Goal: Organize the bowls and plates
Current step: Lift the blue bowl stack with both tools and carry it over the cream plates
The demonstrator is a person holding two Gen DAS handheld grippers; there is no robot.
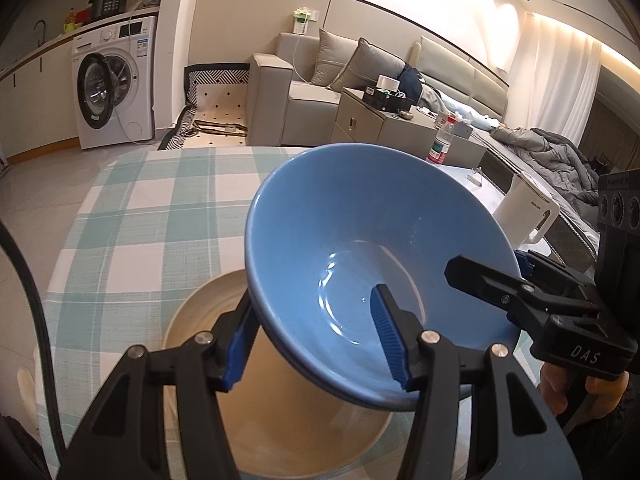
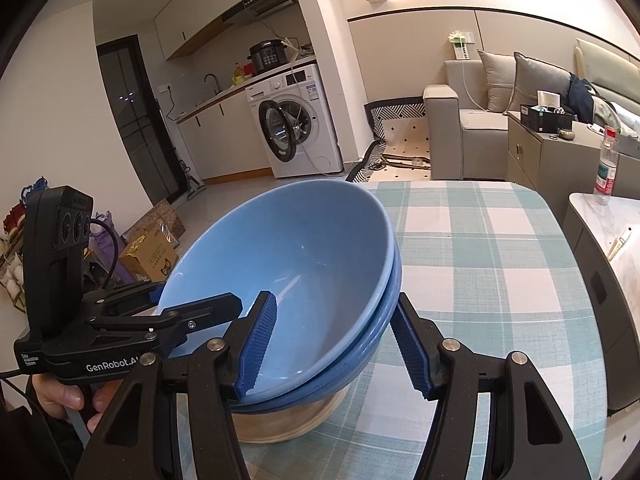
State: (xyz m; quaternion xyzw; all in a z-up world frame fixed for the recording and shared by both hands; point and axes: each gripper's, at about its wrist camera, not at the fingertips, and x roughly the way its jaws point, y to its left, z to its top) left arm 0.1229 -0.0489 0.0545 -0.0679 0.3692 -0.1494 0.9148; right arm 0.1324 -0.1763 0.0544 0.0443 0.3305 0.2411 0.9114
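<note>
Left gripper and right gripper both clamped on opposite rims of stacked blue bowls. Held tilted, directly above beige plate; equally near both hands. Plate flat on checked tablecloth. Beyond: washing machine, sofa.

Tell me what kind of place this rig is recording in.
Most likely a small studio flat: a washing machine under a kitchen counter, a grey sofa and a bed with a rumpled duvet share one room.
</note>
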